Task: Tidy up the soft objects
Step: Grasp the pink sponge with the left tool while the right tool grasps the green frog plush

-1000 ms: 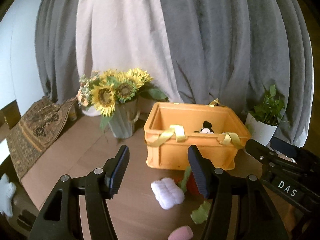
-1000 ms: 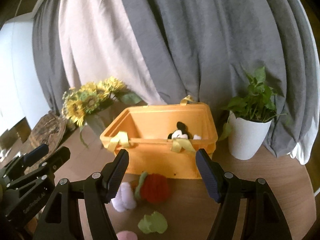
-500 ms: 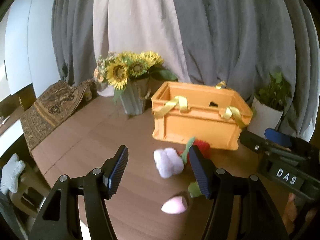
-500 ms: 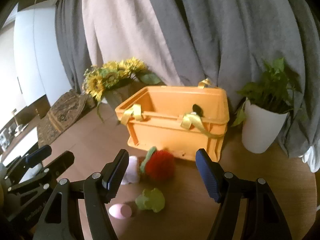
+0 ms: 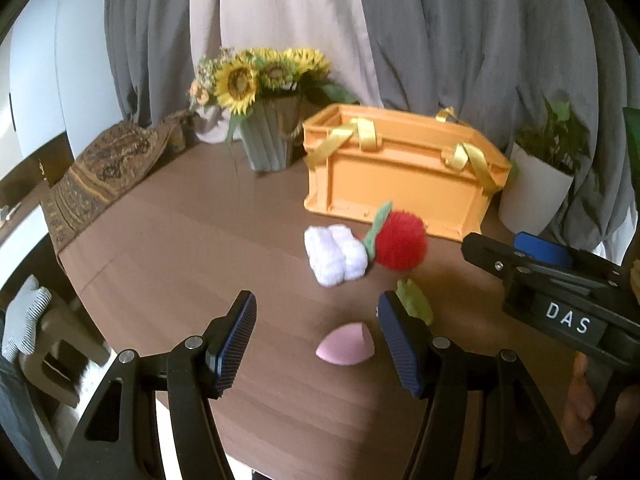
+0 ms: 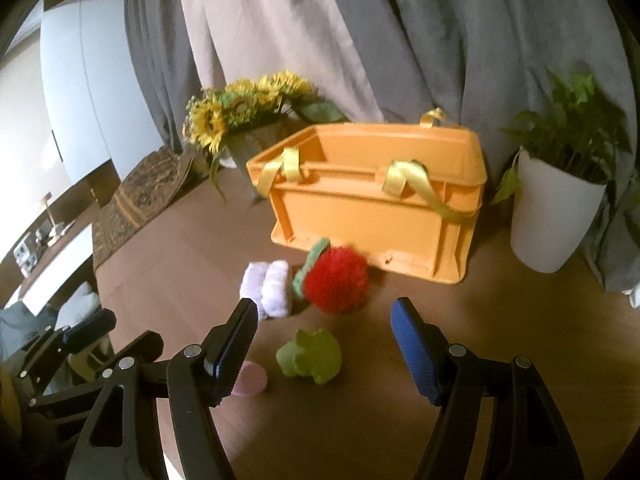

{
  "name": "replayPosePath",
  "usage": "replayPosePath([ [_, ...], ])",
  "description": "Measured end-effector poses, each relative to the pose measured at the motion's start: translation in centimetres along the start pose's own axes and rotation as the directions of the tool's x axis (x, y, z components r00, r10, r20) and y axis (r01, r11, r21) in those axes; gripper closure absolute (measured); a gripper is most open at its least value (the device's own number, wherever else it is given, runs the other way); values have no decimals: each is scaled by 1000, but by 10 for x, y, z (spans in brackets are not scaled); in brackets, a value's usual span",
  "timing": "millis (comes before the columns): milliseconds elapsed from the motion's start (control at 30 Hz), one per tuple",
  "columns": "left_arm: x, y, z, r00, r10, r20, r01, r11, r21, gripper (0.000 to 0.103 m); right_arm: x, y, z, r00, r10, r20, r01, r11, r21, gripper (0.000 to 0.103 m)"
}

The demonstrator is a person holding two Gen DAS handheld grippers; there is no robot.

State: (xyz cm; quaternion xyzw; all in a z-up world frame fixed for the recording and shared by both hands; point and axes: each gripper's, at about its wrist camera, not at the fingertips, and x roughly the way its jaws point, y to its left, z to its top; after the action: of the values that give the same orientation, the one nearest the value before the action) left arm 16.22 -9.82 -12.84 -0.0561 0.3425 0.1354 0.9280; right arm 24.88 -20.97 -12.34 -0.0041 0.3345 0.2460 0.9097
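An orange crate (image 5: 400, 176) with yellow ribbon handles stands on the brown table; it also shows in the right wrist view (image 6: 380, 204). In front of it lie a white fluffy toy (image 5: 334, 254) (image 6: 270, 288), a red fuzzy ball with a green leaf (image 5: 400, 246) (image 6: 336, 280), a green soft toy (image 5: 416, 304) (image 6: 312, 356) and a pink soft egg (image 5: 346, 346) (image 6: 250, 380). My left gripper (image 5: 316, 340) is open and empty, with the pink egg between its fingers' line. My right gripper (image 6: 324, 344) is open and empty above the green toy.
A vase of sunflowers (image 5: 268, 128) stands left of the crate. A white pot with a green plant (image 6: 556, 208) stands to its right. A patterned cloth (image 5: 104, 168) lies at the table's left edge. Grey and beige curtains hang behind.
Both grippers have pulled back and dropped lower toward the table. The crate now looks farther away and its inside is out of sight. The toys are in plain view.
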Motion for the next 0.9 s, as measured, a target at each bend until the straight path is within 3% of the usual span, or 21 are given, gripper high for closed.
replayPosePath([
  [367, 31, -3, -25, 996, -36, -76, 35, 999, -20, 41, 43, -5, -20, 992, 61, -108, -61, 998, 2, 32],
  [900, 64, -4, -39, 994, -61, -94, 58, 998, -33, 41, 89, -17, -44, 972, 138, -189, -122, 988, 96, 32],
])
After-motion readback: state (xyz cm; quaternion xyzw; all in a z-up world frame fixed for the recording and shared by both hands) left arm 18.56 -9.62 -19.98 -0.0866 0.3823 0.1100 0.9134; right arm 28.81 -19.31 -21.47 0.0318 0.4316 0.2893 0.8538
